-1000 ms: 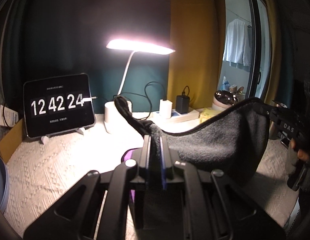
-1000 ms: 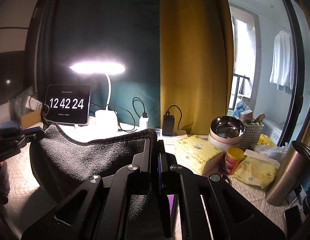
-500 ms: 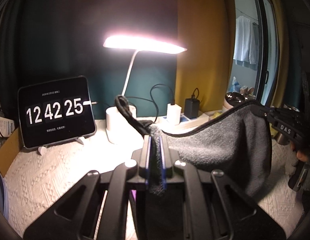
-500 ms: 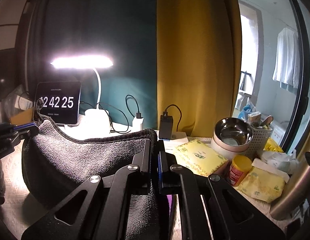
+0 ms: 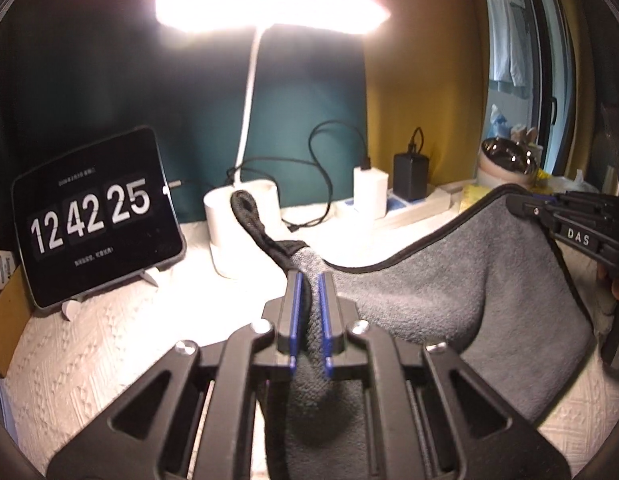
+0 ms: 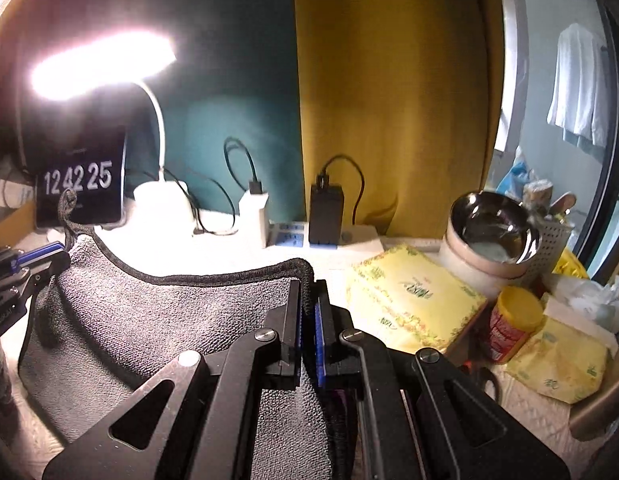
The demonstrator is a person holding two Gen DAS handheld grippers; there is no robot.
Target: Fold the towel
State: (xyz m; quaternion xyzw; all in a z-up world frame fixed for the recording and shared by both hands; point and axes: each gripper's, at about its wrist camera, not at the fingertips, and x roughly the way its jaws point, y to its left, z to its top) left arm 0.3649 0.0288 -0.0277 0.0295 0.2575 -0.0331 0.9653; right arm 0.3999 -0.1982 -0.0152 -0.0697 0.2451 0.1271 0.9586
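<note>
A grey towel [image 5: 437, 300] with a black hem hangs between my two grippers above the white textured tablecloth [image 5: 89, 352]. My left gripper [image 5: 308, 280] is shut on one top corner, whose black hanging loop [image 5: 249, 216] sticks up past the fingertips. My right gripper [image 6: 308, 286] is shut on the other top corner. The towel [image 6: 169, 320] sags in a curve between them. Each gripper shows in the other's view: the right one [image 5: 565, 220] at the right edge, the left one [image 6: 29, 264] at the left edge.
A lit white desk lamp [image 5: 245, 224] and a tablet clock [image 5: 93, 216] stand at the back. Chargers on a power strip [image 6: 293, 232], yellow tissue packs [image 6: 413, 296], a steel bowl [image 6: 493, 228], a yellow-lidded jar [image 6: 513, 324] and a steel tumbler [image 6: 605, 400] crowd the right side.
Both grippers have moved forward and down toward the back of the table with the towel; the lamp and clock loom larger. Both grips are unchanged.
</note>
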